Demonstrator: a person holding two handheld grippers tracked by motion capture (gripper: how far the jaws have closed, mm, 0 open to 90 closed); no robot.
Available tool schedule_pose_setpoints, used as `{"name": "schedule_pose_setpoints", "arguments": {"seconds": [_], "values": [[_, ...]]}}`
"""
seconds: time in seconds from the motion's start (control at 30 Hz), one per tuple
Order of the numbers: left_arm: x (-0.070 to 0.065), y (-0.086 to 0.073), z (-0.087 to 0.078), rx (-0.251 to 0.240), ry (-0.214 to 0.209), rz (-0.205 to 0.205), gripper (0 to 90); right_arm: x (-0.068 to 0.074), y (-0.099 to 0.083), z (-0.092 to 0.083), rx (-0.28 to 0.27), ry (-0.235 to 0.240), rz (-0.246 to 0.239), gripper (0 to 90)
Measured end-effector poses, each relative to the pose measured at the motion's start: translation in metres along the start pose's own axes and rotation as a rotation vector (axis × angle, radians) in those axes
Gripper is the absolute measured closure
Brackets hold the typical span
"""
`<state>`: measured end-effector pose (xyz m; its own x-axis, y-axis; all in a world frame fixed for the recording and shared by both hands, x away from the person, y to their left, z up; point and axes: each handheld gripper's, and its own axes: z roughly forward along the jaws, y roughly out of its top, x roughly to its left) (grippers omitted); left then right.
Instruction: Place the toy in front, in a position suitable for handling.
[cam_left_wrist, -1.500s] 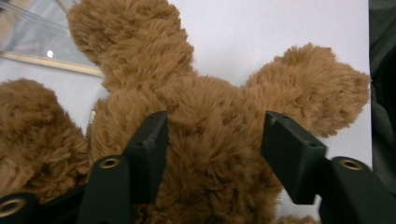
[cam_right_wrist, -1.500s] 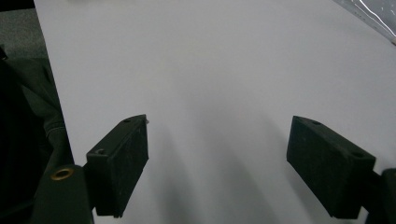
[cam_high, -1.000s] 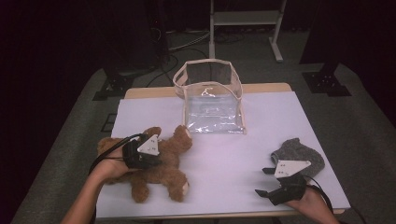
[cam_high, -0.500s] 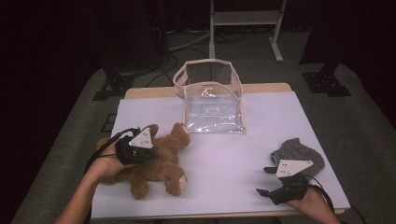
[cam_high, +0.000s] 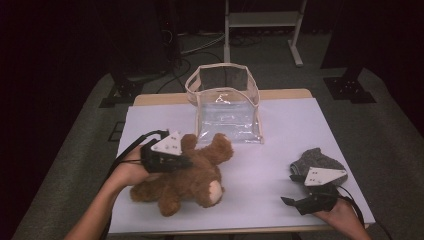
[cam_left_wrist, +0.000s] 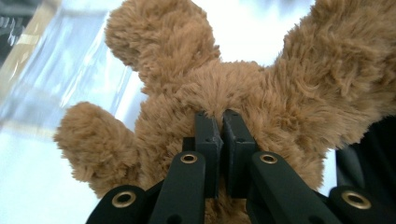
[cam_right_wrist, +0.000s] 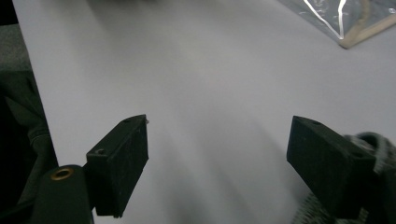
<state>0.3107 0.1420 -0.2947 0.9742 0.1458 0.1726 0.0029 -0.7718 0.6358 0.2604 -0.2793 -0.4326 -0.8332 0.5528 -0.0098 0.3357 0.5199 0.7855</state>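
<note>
1. Two risks are noted at the left gripper (cam_high: 187, 162). Its jaws are pressed almost together on a small tuft of fur on the brown teddy bear (cam_high: 192, 177), as is seen in the left gripper view, where the bear (cam_left_wrist: 261, 88) bulges around the pinch. Only pile may be held, so the bear could slip free under its own weight if lifted higher.
2. The bear is found on the left half of the table, partly raised at the gripped end, its head pointing toward the clear bag (cam_high: 227, 112) just beyond it. The bag's soft walls are judged likely to fold or tip if the bear is pushed against the rim (no second hold is applied to the bag).
3. The right gripper (cam_high: 295, 204) is held low at the near right edge, jaws spread wide with nothing between them. A grey knitted item (cam_high: 317, 161) lies just beside it and could be dragged by a careless move.
4. The surface is recorded as a pale lilac sheet (cam_high: 300, 130) over a wooden table. The room is dark; cables and stand legs are seen on the grey floor behind.
</note>
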Motion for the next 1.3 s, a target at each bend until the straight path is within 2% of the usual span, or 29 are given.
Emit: {"name": "schedule_pose_setpoints", "arguments": {"seconds": [0.1,0.13,0.17,0.2,0.33,0.4,0.5,0.6,0.73,0.9,1.03,1.07,1.13,1.2,1.27,1.3], "values": [[-0.001,0.025,0.016,-0.007,-0.033,0.048,86.3,-0.009,-0.005,-0.013,-0.025,-0.035,0.031,19.5],[-0.002,0.033,0.022,-0.017,-0.043,0.052,86.3,-0.009,-0.005,-0.013,-0.025,-0.035,0.031,19.5],[-0.002,0.049,0.036,-0.015,-0.055,0.072,86.4,-0.013,-0.008,-0.020,-0.040,-0.054,0.048,19.5],[-0.002,0.049,0.036,-0.015,-0.055,0.072,86.3,-0.015,-0.009,-0.024,-0.048,-0.064,0.053,19.5],[-0.004,0.072,0.070,-0.004,-0.089,0.093,86.3,-0.019,-0.013,-0.033,-0.070,-0.088,0.070,19.6],[-0.007,0.080,0.090,0.015,-0.121,0.098,86.3,-0.022,-0.015,-0.037,-0.078,-0.098,0.078,19.5],[-0.010,0.083,0.119,0.036,-0.166,0.088,86.6,-0.025,-0.018,-0.038,-0.069,-0.106,0.084,19.8],[-0.013,0.084,0.134,0.021,-0.192,0.079,86.3,-0.025,-0.020,-0.039,-0.060,-0.113,0.084,19.9],[-0.012,0.082,0.129,0.019,-0.211,0.079,80.7,-0.027,-0.021,-0.038,-0.059,-0.111,0.089,19.9],[-0.016,0.081,0.115,-0.002,-0.190,0.086,58.0,-0.027,-0.019,-0.036,-0.042,-0.108,0.085,19.9],[-0.018,0.078,0.093,-0.027,-0.179,0.115,53.3,-0.031,-0.013,-0.039,-0.034,-0.124,0.083,19.9],[-0.018,0.077,0.088,-0.029,-0.173,0.121,52.5,-0.038,-0.011,-0.038,-0.010,-0.128,0.084,19.9],[-0.015,0.072,0.079,-0.033,-0.166,0.113,51.8,-0.041,-0.010,-0.037,0.003,-0.129,0.085,20.1],[-0.012,0.065,0.072,-0.034,-0.155,0.099,50.5,-0.049,-0.008,-0.034,0.033,-0.133,0.083,20.8],[-0.009,0.058,0.065,-0.033,-0.140,0.086,48.5,-0.061,-0.005,-0.029,0.085,-0.141,0.082,22.3],[-0.006,0.054,0.062,-0.035,-0.133,0.077,48.5,-0.061,-0.005,-0.029,0.085,-0.141,0.082,22.3]]}}
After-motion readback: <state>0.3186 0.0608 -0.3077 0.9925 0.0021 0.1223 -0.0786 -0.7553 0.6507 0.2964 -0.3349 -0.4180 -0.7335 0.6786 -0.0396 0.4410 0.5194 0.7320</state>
